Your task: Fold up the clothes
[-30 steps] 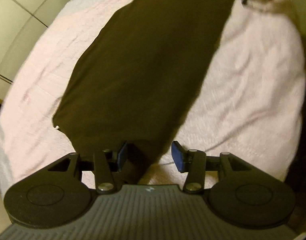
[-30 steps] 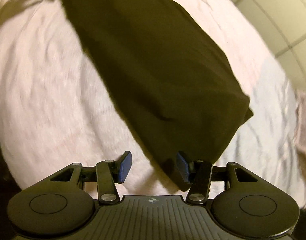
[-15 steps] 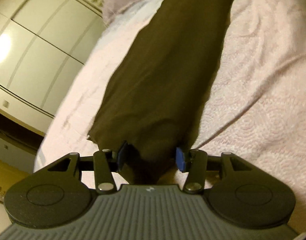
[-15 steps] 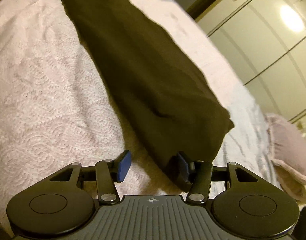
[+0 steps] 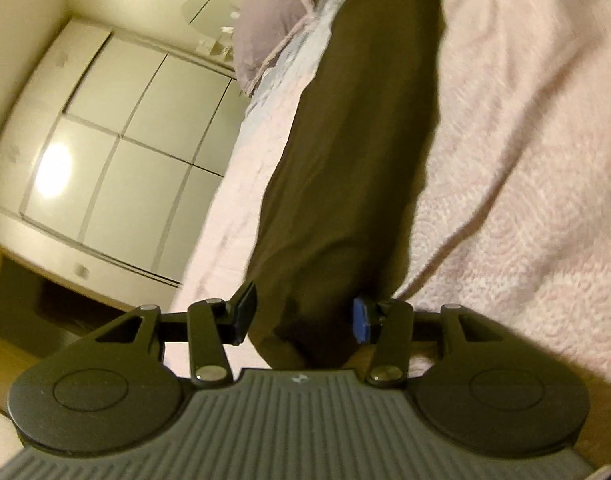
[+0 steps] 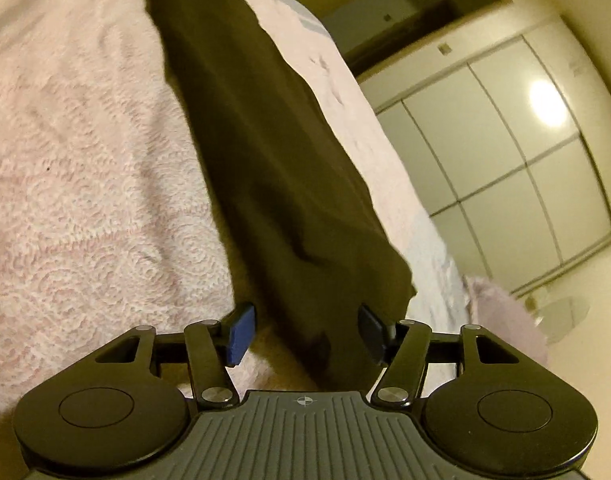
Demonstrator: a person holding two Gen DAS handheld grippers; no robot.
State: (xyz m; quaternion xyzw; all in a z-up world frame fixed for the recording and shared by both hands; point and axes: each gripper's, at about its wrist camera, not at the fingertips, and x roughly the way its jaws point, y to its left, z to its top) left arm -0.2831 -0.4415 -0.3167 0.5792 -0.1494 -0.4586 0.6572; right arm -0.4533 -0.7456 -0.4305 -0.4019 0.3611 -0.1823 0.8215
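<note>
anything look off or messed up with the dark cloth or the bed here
Nothing stands out. The dark garment lies in a long narrow strip along the pink bedspread, with no tear or spill visible. The left gripper and right gripper each straddle one end, jaws open.

A bed point(image 5: 525, 160) covered by a pale pink textured bedspread point(image 6: 85, 200) carries a long dark garment point(image 5: 357, 160) laid lengthwise across it. A greyish-lilac pillow point(image 5: 273, 12) rests at the far end, beside what looks like a light blue sheet point(image 5: 305, 52), though blur makes that uncertain.
</note>
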